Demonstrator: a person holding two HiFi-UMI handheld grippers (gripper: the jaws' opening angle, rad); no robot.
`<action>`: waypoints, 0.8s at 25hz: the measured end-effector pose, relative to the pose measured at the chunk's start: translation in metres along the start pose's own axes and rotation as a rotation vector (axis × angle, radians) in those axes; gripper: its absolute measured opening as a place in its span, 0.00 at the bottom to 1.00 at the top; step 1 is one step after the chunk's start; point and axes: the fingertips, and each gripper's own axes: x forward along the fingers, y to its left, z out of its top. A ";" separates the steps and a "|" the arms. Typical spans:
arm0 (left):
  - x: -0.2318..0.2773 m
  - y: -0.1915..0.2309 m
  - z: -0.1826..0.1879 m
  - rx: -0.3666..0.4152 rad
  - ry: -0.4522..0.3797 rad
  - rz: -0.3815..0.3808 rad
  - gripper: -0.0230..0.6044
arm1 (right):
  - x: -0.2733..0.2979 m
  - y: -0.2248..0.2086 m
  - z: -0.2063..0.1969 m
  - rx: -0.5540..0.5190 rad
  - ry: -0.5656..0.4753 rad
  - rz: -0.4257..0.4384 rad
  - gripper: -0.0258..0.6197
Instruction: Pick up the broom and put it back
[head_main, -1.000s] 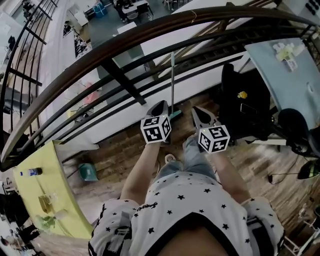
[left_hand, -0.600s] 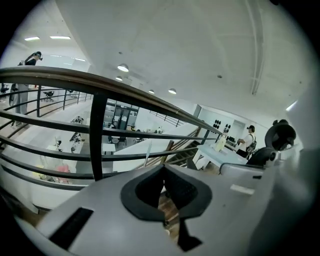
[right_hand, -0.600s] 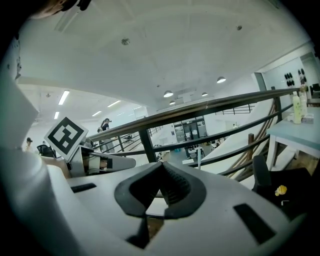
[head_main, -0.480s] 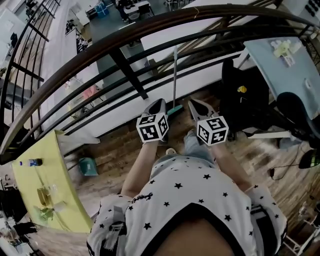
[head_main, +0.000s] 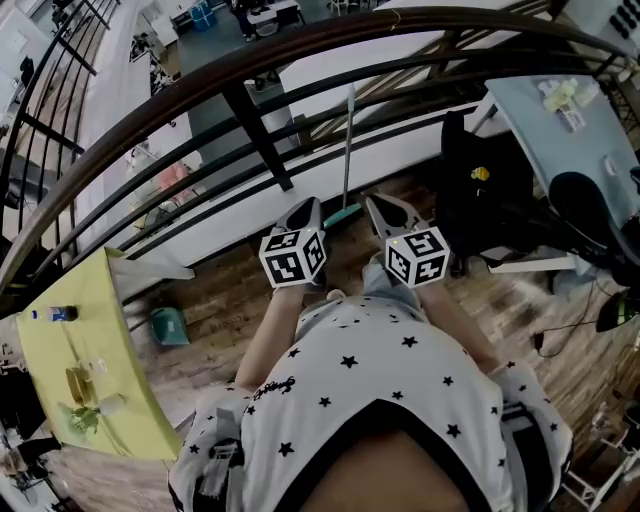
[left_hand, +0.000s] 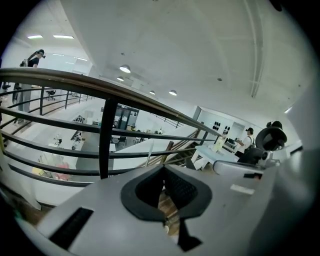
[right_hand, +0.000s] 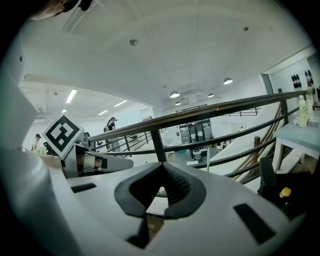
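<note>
- Head view: within the last second the left gripper (head_main: 306, 212) and right gripper (head_main: 384, 212) had drawn nearer the railing (head_main: 262, 135), where the broom (head_main: 347, 150) leaned upright, just beyond and between them.
- Both tongs were clenched on nothing, so the broom was in neither.
- Only the gripper views showed the pads meeting; only the head view showed the broom's teal head at the floor.

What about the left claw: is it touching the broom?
Apart. In the left gripper view the left claw is shut on nothing, and the broom stands farther off by the railing.
</note>
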 end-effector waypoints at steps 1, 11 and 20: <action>-0.002 0.000 0.000 -0.003 -0.001 -0.001 0.06 | -0.001 0.002 -0.001 0.000 0.002 0.001 0.03; -0.007 0.003 -0.001 -0.014 -0.004 -0.005 0.06 | -0.001 0.010 0.001 -0.011 0.002 0.016 0.03; -0.007 0.001 -0.001 -0.003 0.000 -0.009 0.06 | 0.003 0.016 0.003 -0.022 0.011 0.046 0.03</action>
